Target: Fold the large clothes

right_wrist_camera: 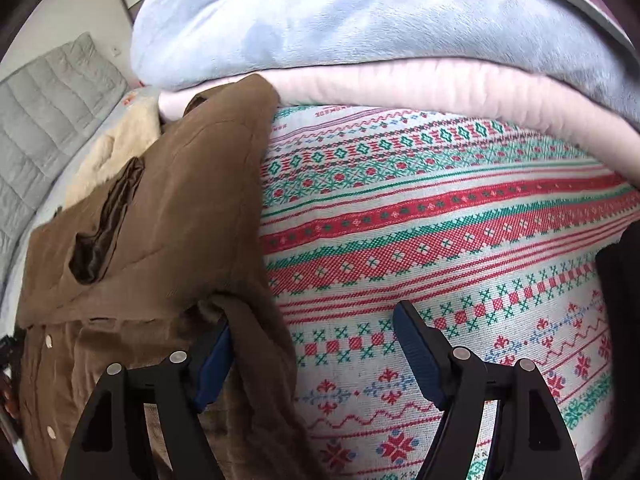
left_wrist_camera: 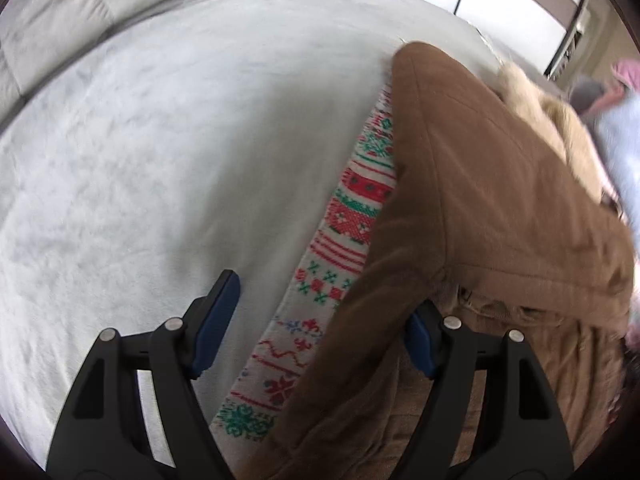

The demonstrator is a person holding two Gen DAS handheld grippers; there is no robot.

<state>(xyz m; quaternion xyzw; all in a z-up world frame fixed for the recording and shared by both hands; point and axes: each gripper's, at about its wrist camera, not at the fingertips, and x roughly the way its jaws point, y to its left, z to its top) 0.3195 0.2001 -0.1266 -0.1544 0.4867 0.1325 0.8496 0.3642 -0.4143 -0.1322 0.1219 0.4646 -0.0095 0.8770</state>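
From the left wrist we see the left gripper [left_wrist_camera: 324,320] with its jaws apart, straddling the brown coat's [left_wrist_camera: 480,208] edge without pinching it. The coat lies on a patterned cloth [left_wrist_camera: 352,216] over the grey bed cover [left_wrist_camera: 180,140].

From the right wrist, the right gripper [right_wrist_camera: 316,328] is spread too, over the coat's [right_wrist_camera: 180,184] other edge, the patterned cloth [right_wrist_camera: 440,240] beneath, folded blankets [right_wrist_camera: 360,32] stacked at its far edge.
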